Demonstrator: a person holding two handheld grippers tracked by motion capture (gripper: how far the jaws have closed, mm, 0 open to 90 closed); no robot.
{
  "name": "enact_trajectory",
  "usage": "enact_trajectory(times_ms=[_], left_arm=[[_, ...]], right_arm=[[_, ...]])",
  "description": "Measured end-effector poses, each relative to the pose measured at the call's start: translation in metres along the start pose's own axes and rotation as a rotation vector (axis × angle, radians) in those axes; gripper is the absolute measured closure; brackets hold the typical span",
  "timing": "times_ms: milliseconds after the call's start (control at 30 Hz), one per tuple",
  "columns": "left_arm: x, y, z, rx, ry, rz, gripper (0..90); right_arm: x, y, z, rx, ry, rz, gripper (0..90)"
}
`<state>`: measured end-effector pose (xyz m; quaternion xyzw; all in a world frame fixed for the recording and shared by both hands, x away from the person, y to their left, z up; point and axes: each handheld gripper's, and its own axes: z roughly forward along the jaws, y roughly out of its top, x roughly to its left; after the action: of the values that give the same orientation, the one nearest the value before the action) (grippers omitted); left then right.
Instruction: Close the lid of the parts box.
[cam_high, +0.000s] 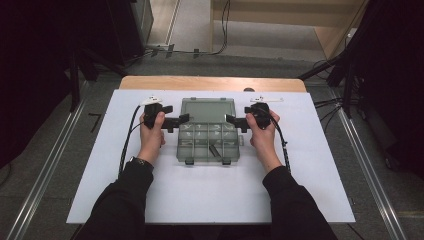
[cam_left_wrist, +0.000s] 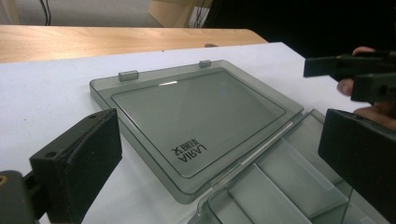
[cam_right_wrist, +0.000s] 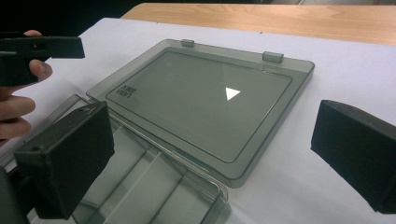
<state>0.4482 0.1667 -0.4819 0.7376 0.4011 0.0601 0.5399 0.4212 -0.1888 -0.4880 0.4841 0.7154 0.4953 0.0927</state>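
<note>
White sheeting covers the surface, where a smoky plastic organiser box lies at the middle, its lid folded flat behind. Left tool and right tool flank it, both released and gripping nothing. It looks light, rigid and slick; the lid's edge seems the best hold. Something small and dark in one compartment is hard to make out.

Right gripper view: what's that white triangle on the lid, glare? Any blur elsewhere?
Right gripper view: a bright triangular reflection sits on the open lid, sharp-edged, so likely glare. Left gripper view: a thin glare streak near the lid's far edge; near jaws soft. High view: even light on the white table, surroundings dark.
</note>
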Motion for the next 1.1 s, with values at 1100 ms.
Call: enact_trajectory(times_ms=[1100], left_arm=[[0.007, -0.008, 0.025, 0.145, 0.084, -0.152, 35.3]], right_arm=[[-0.013, -0.002, 0.028, 0.151, -0.012, 0.159, 31.2]])
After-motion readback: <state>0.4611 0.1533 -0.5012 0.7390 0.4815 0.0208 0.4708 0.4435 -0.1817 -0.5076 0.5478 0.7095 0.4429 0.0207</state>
